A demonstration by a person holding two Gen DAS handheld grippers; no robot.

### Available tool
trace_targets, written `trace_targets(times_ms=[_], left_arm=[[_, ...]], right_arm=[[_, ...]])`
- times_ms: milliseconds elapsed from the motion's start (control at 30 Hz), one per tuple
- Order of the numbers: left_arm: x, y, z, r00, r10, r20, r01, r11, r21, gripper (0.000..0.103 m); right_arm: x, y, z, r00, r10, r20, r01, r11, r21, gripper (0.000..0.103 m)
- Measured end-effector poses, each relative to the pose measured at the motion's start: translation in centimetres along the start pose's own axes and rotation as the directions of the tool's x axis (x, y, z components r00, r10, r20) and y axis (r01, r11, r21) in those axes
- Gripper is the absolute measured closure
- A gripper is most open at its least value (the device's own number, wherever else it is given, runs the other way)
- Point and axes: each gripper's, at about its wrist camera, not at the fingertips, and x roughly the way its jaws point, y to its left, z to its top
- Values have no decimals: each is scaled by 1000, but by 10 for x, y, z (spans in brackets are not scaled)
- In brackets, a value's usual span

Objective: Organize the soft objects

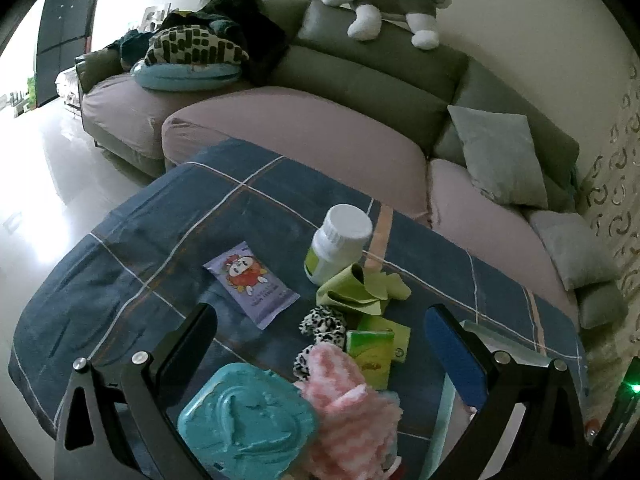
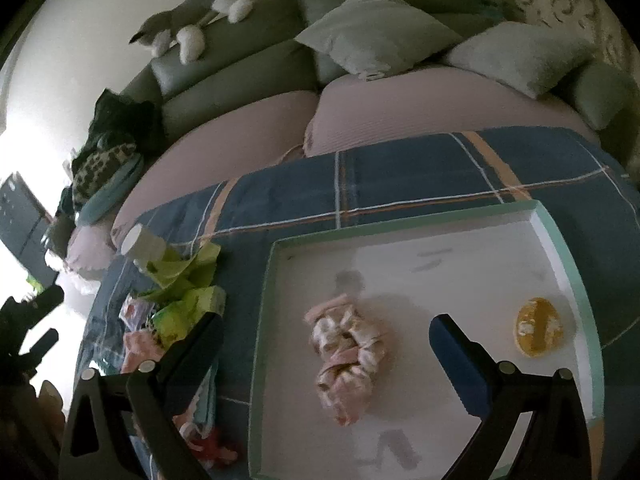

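In the left wrist view my left gripper (image 1: 320,316) is open above a pile on the blue plaid cloth. The pile holds a leopard-print scrunchie (image 1: 322,322), a pink fluffy cloth (image 1: 348,404), a green cloth (image 1: 360,290), a green tissue pack (image 1: 370,354) and a teal lid (image 1: 244,420). In the right wrist view my right gripper (image 2: 326,322) is open over a white tray (image 2: 568,256) with a green rim. A pink patterned soft bundle (image 2: 348,360) lies in the tray between the fingers, and a yellow round object (image 2: 538,332) lies to its right.
A white bottle (image 1: 340,248) and a purple snack packet (image 1: 252,284) sit on the cloth. Behind the table runs a sofa (image 1: 304,128) with grey cushions (image 1: 500,156), a plush dog (image 1: 384,4) on its back and piled clothes (image 1: 200,44) at its left end.
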Motion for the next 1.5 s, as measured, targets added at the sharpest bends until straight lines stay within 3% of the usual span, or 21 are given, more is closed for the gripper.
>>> trace_targets(times_ms=[233,533,667,1067,1233,1500], left_arm=[[1,10,0,1000,8,-17,-8,1000,-18,0],[13,22,-3,994,80,-75,-81,997,-9,0],[11,24,-3,996,63,-70,-63,998,-10,0],[21,2,-11,989,91,-115,-77,990,120,0],[23,1,-11,989,78,-128,-62,990,126,0],[31,2,-13,977,83,-195,-56,989,136,0]], right_arm=[[14,31,-11,998,27,-53,-30,997,-66,0],[31,65,-30,989,71,-128,-88,988,-130,0],[36,77,-37,984,84,-159,-108,983,-148,0],[49,88,-51,969,95,-230,-136,976,-171,0],[50,88,-52,968,94,-234,-138,974,-178,0],[49,108,-57,961,132,-244,-190,954,-230,11]])
